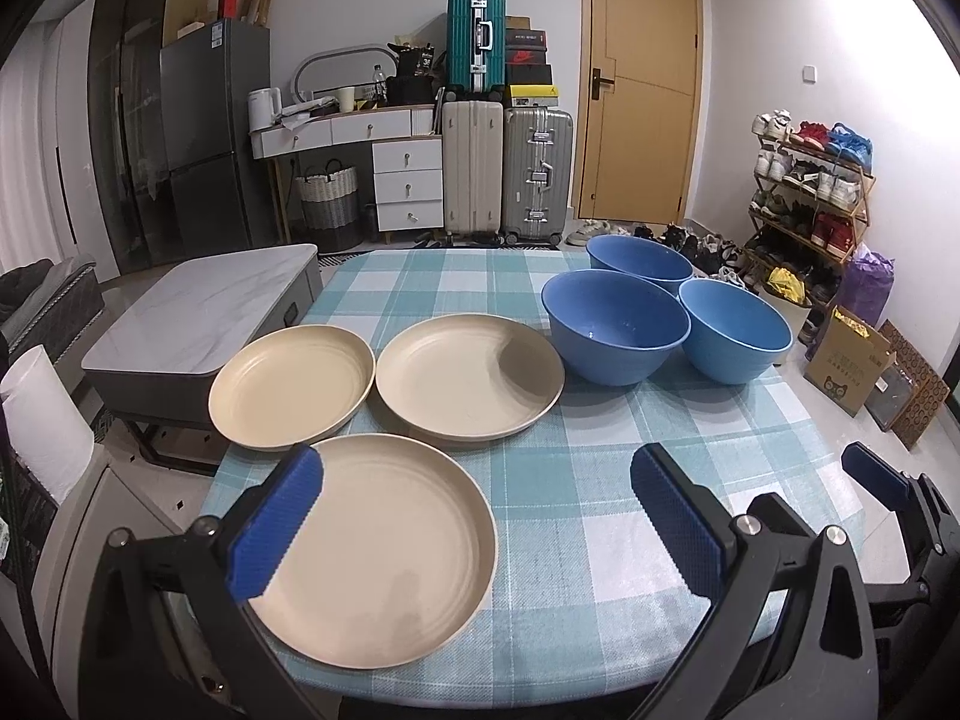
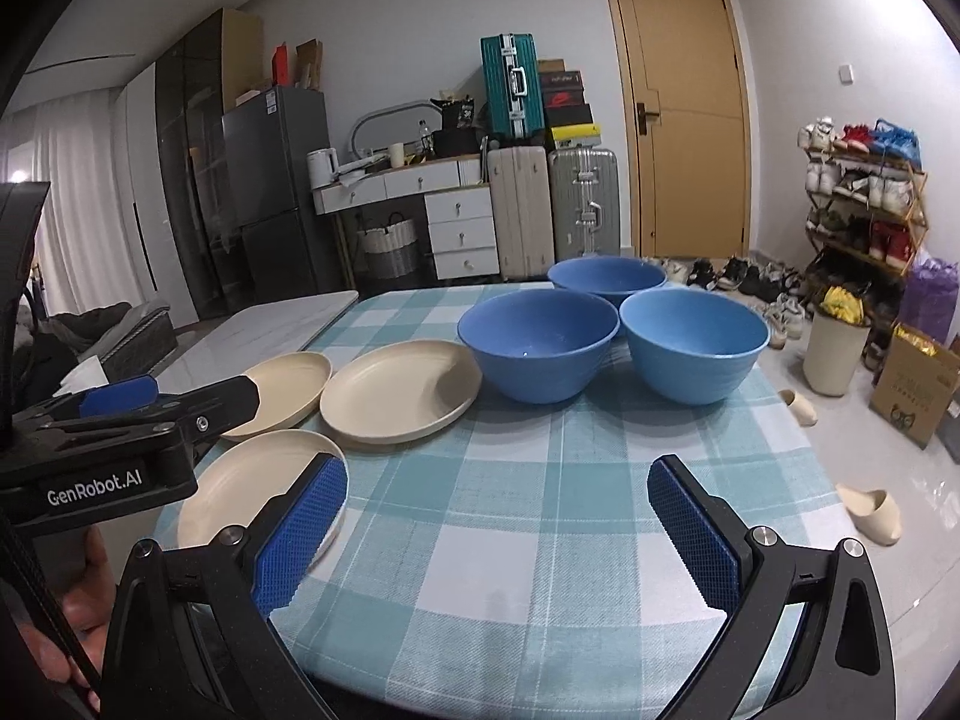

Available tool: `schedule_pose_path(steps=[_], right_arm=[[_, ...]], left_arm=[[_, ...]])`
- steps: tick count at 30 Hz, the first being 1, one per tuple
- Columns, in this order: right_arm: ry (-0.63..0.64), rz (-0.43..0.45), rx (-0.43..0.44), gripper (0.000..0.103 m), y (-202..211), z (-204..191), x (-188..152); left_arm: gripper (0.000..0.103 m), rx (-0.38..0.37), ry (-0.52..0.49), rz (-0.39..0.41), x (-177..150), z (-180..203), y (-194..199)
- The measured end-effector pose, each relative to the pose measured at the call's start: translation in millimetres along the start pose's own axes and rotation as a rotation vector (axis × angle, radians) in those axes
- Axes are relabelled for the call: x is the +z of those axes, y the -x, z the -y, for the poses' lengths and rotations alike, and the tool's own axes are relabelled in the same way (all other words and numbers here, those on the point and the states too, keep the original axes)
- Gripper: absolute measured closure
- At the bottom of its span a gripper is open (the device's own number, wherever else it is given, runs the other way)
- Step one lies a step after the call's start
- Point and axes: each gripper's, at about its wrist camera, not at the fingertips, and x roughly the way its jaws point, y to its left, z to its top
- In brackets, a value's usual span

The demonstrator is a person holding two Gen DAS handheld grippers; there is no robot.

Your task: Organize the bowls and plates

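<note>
Three cream plates lie on the checked tablecloth (image 1: 570, 480): a near plate (image 1: 384, 546), a left plate (image 1: 291, 387) and a middle plate (image 1: 468, 375). Three blue bowls stand upright at the right: a front-left bowl (image 1: 615, 324), a front-right bowl (image 1: 735, 327) and a far bowl (image 1: 639, 261). My left gripper (image 1: 480, 516) hangs open above the near plate's right half, holding nothing. My right gripper (image 2: 498, 531) is open over bare cloth, the near plate (image 2: 252, 486) by its left finger. The bowls (image 2: 540, 342) sit ahead of it.
A low marble-topped table (image 1: 204, 312) stands left of the table. Suitcases (image 1: 507, 174), drawers and a fridge line the back wall. A shoe rack (image 1: 810, 192), boxes and slippers (image 2: 870, 507) occupy the floor to the right. A hand (image 2: 84, 600) holds the left gripper's body.
</note>
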Motion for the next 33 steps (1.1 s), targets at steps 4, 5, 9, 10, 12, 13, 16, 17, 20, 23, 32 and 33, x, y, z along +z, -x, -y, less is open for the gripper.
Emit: schedule_pose_path(steps=[4,5,9,10,12,13,16,17,20,23,32,33], right_arm=[[-0.007,0.003,-0.025,0.001,0.1,1.3,-0.2],[-0.009,0.003,-0.030,0.001,0.0,0.8,-0.3],[-0.022,0.003,-0.038,0.001,-0.2,3.2,-0.9],[-0.024,0.003,-0.037,0.001,0.6,3.8,-1.4],[-0.024,0.002,-0.034,0.001,1.0,5.3,-0.7],[-0.021,0.002,-0.030,0.001,1.1,5.2,-0.7],[-0.001,0.010,-0.033,0.001,2.3,2.6,-0.6],[0.008,0.015,-0.035,0.001,2.9,1.3,-0.6],[0.013,0.020,-0.033,0.001,3.2,-0.8,-1.3],[0.007,0.017,-0.035,0.001,2.7,-1.3,-1.4],[-0.005,0.008,-0.035,0.001,3.6,-0.9,-0.6],[-0.006,0.007,-0.035,0.001,2.8,0.4,-0.3]], left_arm=[[0.000,0.000,0.000,0.000,-0.6,0.0,-0.3],[0.000,-0.002,0.000,-0.001,-0.5,0.0,-0.5],[0.000,-0.005,0.001,-0.006,-0.8,0.2,-1.7],[0.000,-0.005,0.001,-0.007,-1.3,0.6,-2.0],[0.000,-0.006,0.001,-0.007,-1.2,0.2,-2.1],[0.000,-0.006,0.000,-0.008,-1.6,0.6,-2.2],[0.000,-0.014,0.010,-0.012,-1.6,-0.3,-2.2],[0.000,-0.012,0.010,-0.011,-1.6,-0.2,-2.2],[0.000,-0.011,0.010,-0.010,-1.6,-0.3,-2.6],[0.000,-0.010,0.008,-0.017,-2.2,0.0,-3.2],[0.000,-0.026,0.007,-0.030,-1.2,-0.4,-5.1],[0.000,-0.024,0.008,-0.033,-1.3,-0.9,-5.9]])
